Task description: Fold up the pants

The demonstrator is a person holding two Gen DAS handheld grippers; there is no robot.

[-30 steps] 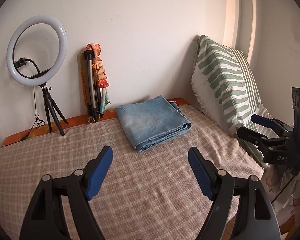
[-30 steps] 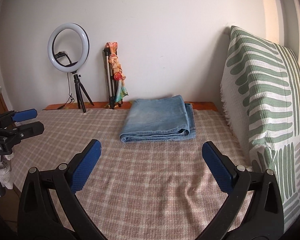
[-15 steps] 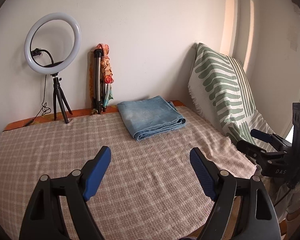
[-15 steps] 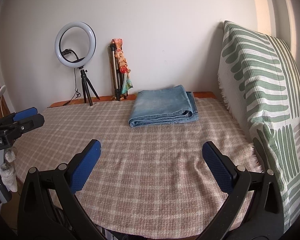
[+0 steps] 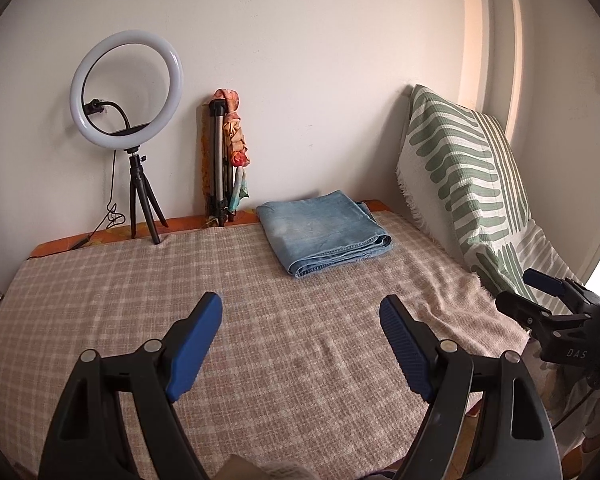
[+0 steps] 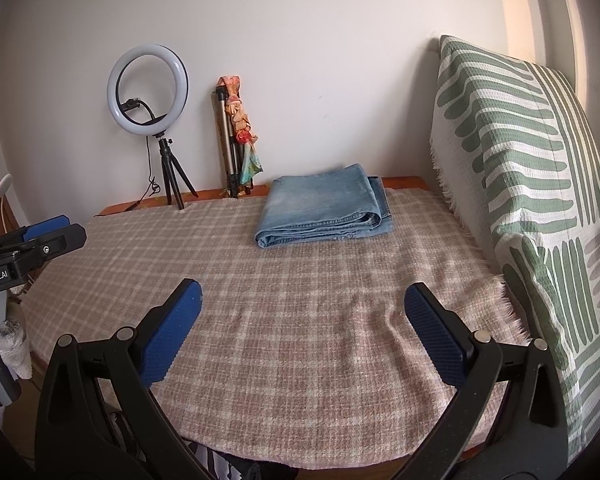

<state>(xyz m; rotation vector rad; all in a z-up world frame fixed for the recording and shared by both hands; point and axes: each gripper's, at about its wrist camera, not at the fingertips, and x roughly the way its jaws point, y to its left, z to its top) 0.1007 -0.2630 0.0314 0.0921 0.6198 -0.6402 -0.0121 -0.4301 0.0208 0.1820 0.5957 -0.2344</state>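
Blue-padded jaws of the left gripper [image 5: 301,316] are standing wide apart, empty, over the pink-and-cream checked woven blanket [image 5: 140,292]; the right gripper [image 6: 303,302] is likewise gaping and holding nothing. Beyond them, well apart, the folded light-blue denim pants [image 6: 322,210] are lying near the blanket's far edge, nothing sitting between. A white ring light on a black tripod [image 5: 126,88] and a folded tripod wrapped in orange cloth [image 5: 224,160] are standing against the wall, while a green-striped white cushion [image 6: 512,152] is leaning at the right.
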